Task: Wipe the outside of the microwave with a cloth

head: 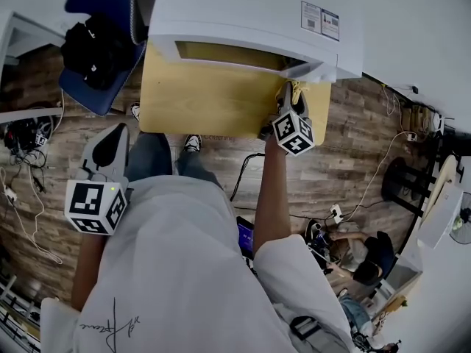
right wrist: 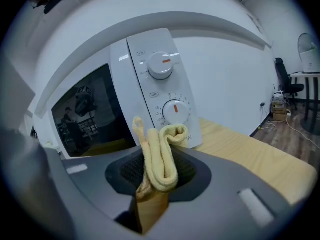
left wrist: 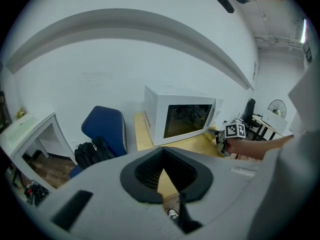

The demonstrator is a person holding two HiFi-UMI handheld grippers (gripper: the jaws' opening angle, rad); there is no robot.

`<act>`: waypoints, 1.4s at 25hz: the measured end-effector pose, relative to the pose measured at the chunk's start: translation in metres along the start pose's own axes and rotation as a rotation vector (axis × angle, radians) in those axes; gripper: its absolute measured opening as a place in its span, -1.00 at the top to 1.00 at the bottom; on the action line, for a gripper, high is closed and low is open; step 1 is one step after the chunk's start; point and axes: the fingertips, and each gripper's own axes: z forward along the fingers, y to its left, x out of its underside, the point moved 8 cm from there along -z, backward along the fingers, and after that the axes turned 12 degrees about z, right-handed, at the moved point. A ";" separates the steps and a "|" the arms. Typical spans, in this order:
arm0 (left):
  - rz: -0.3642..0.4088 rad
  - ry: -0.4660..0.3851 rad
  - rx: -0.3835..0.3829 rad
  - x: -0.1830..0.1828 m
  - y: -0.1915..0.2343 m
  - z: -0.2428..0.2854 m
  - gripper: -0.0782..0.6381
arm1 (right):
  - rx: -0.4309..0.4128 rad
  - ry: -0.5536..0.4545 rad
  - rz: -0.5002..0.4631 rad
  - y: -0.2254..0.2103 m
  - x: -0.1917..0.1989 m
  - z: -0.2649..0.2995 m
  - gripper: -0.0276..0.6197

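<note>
Right hand-held gripper (head: 294, 100) is clamped on a folded yellow cloth (right wrist: 160, 156). It is held at the microwave (head: 243, 13) front, near the lower dial (right wrist: 175, 110); contact unclear. Microwave sits on a wooden worktop (head: 206, 105). Left hand-held gripper (head: 109, 147) has its jaws narrow with nothing between, low at the person's side, well apart from the worktop. Blue chair (head: 96, 98) with a black bag (head: 92, 46) stands left of the worktop.

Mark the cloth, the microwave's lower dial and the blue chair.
cloth (right wrist: 160, 159), right gripper view, its folded middle.
lower dial (right wrist: 175, 110), right gripper view, knob centre.
blue chair (left wrist: 104, 129), left gripper view, backrest.
</note>
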 end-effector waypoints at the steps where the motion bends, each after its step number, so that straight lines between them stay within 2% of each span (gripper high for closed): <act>1: -0.001 0.000 0.001 0.000 0.000 0.001 0.82 | 0.002 -0.003 0.007 0.001 0.001 0.000 0.57; 9: -0.007 0.001 0.010 0.003 0.002 0.002 0.82 | -0.009 -0.008 0.046 0.012 0.008 -0.006 0.57; 16: -0.008 -0.001 0.000 0.003 0.003 0.001 0.82 | -0.104 0.034 0.027 0.054 0.032 0.005 0.57; 20: -0.019 0.003 -0.017 0.006 0.007 -0.003 0.82 | -0.122 0.042 0.039 0.070 0.040 0.011 0.57; 35: -0.038 0.003 -0.023 0.011 0.012 -0.005 0.82 | -0.356 0.209 -0.012 0.163 0.090 0.023 0.57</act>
